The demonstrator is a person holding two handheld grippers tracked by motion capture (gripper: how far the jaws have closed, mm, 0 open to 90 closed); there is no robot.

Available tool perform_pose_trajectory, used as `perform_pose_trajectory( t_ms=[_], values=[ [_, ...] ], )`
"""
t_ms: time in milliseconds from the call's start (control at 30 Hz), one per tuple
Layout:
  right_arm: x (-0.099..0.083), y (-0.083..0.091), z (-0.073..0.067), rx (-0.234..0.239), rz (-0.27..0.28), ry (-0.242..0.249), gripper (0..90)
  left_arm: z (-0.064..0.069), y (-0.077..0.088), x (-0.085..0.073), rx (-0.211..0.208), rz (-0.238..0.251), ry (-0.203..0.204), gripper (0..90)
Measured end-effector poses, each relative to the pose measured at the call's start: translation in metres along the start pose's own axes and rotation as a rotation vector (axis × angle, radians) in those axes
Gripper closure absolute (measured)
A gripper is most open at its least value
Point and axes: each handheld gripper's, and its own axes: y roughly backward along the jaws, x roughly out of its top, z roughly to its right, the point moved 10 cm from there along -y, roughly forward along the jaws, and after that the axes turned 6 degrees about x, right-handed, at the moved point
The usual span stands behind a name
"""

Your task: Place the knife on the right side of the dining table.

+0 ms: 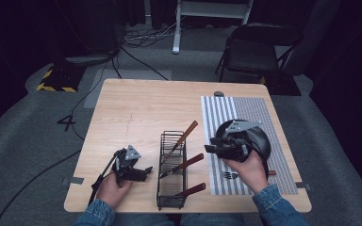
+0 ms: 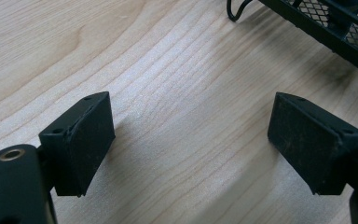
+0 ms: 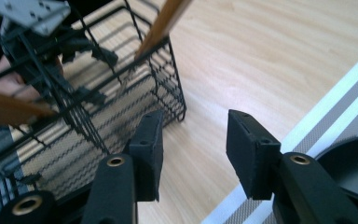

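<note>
Right of centre, my right gripper [image 1: 213, 146] hangs empty, jaws half-parted (nothing between); I'd square it on the fork [image 1: 230, 175].

The black plate [image 1: 259, 136] on the striped mat [image 1: 245, 108] is being largely covered in the high view by the right gripper [image 1: 209, 145] and the hand [image 1: 250, 169] holding it; in the right gripper view the plate [image 3: 354, 163] is being cut off at the right edge. The fork [image 1: 230, 175] is being partly hidden under that hand, and its handle cannot be made out. The blades of the 3 wooden-handled utensils [image 1: 187, 163] are being lost among the wires of the mesh caddy [image 1: 172, 188]. In the left gripper view the caddy [image 2: 317, 28] is being cropped at the upper right corner.
</note>
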Motion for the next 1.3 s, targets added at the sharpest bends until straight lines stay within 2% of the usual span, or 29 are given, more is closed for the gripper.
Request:
perform_pose_trajectory(
  t_ms=[200,233,333,467,800,833,867,900,933,1000,1300],
  values=[
    [0.017,0.001,0.003,-0.003,0.016,0.004,58.6,0.000,0.000,0.000,-0.002,0.000,-0.001,14.7],
    [0.024,0.000,0.006,-0.004,0.019,0.001,58.6,0.000,-0.001,0.001,-0.001,0.000,-0.002,14.7],
    [0.035,0.000,0.009,0.011,0.024,-0.022,58.6,0.000,-0.001,0.001,-0.002,0.001,-0.001,14.7],
    [0.044,-0.003,0.007,0.018,0.019,-0.019,58.6,0.000,-0.001,0.001,-0.002,0.001,-0.001,14.6],
    [0.056,-0.015,0.004,0.054,0.015,-0.049,60.1,0.000,-0.001,0.001,-0.002,-0.001,-0.003,14.7],
    [0.057,-0.019,0.005,0.065,0.006,-0.077,61.2,0.000,-0.001,0.001,-0.002,0.000,-0.003,14.7],
    [0.057,-0.019,0.005,0.065,0.006,-0.077,61.2,0.000,-0.001,0.001,-0.002,0.000,-0.003,14.7],
    [0.058,-0.023,0.006,0.077,-0.001,-0.105,62.1,0.000,-0.001,0.001,-0.002,-0.001,-0.003,14.7],
    [0.058,-0.023,0.006,0.077,-0.001,-0.105,62.1,0.000,-0.001,0.001,-0.002,-0.001,-0.003,14.7],
    [0.061,-0.028,0.007,0.098,0.002,-0.135,63.5,0.000,-0.001,0.001,-0.002,0.000,-0.003,14.7],
    [0.067,-0.037,0.006,0.120,-0.012,-0.159,68.0,0.000,-0.001,0.001,-0.002,-0.001,-0.003,14.7]
  ],
)
